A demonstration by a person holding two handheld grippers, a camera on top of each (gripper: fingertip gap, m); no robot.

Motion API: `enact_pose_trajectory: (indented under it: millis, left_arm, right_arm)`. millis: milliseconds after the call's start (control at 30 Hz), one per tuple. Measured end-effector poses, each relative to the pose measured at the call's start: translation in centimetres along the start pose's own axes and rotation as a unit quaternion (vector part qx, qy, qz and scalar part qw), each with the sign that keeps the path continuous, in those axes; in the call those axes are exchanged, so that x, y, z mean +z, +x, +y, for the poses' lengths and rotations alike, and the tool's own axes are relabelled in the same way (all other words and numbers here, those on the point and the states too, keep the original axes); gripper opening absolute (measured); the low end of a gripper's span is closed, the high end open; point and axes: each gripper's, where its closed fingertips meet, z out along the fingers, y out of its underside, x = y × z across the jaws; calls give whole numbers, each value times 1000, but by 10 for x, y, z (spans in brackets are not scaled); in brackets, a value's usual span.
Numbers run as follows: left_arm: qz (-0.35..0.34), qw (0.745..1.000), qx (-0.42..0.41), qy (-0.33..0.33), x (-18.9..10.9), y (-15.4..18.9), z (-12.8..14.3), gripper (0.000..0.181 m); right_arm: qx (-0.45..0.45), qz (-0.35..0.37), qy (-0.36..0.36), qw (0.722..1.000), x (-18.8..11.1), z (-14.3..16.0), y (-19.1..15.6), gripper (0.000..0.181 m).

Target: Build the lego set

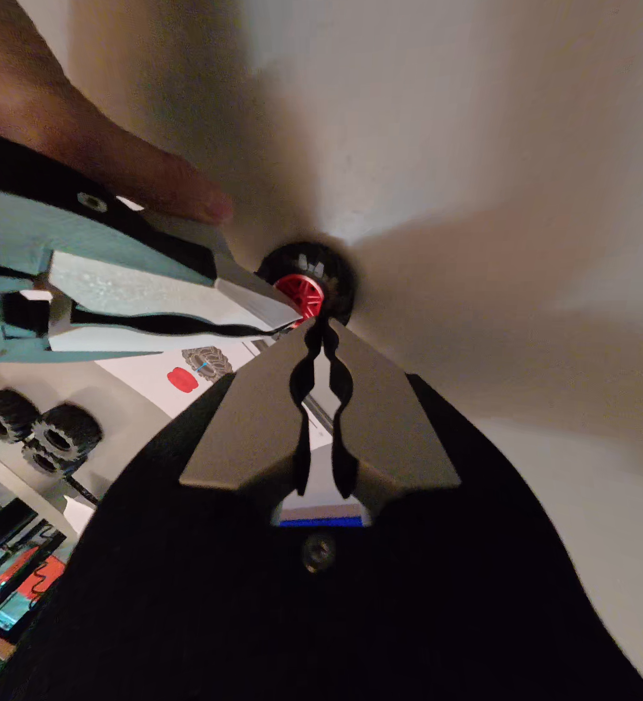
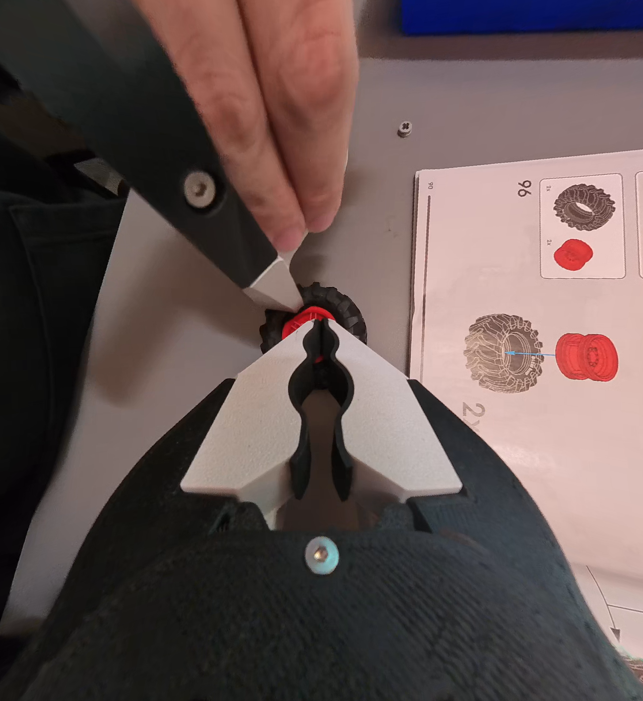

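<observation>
A black lego tyre (image 2: 341, 303) with a red rim (image 2: 304, 318) in its hole lies on the grey table (image 2: 464, 113). My right gripper (image 2: 322, 322) is shut, its tips resting on the red rim. My left gripper (image 2: 280, 294) reaches in from the upper left with a hand (image 2: 286, 113) on it, its tip against the tyre's edge. In the left wrist view the tyre (image 1: 312, 261) and rim (image 1: 301, 294) sit just beyond my shut left gripper (image 1: 320, 322). There my right gripper (image 1: 293, 315) comes in from the left, shut, over the rim. I cannot tell whether either pinches the wheel.
An open instruction booklet (image 2: 540, 436) lies right of the wheel; it also shows in the left wrist view (image 1: 149, 371). A small grey piece (image 2: 404, 129) lies on the table behind. Three loose black tyres (image 1: 65, 432) sit at the left. A blue object (image 2: 540, 15) is at the far edge.
</observation>
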Motion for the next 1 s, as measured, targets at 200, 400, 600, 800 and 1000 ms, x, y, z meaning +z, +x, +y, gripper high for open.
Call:
enact_pose_trajectory:
  millis: [200, 400, 600, 800, 1000]
  left_arm:
    - [23, 994, 103, -37, 2, 5, 0, 0]
    - [30, 990, 121, -63, 8, 7, -2, 0]
    - [-44, 999, 15, -7, -1, -2, 2, 0]
    - [-136, 978, -152, 43, -18, -11, 8, 1]
    - [-197, 928, -294, 115, -32, -12, 12, 13]
  right_arm:
    - [2, 2, -2, 1000, 0, -1, 0, 0]
    - [-1, 10, -7, 1000, 1, 0, 0, 1]
    - [6, 2, 0, 1000, 1, -1, 0, 0]
    - [7, -8, -4, 1000, -1, -1, -4, 0]
    - [-20, 7, 26, 999, -50, -10, -16, 35]
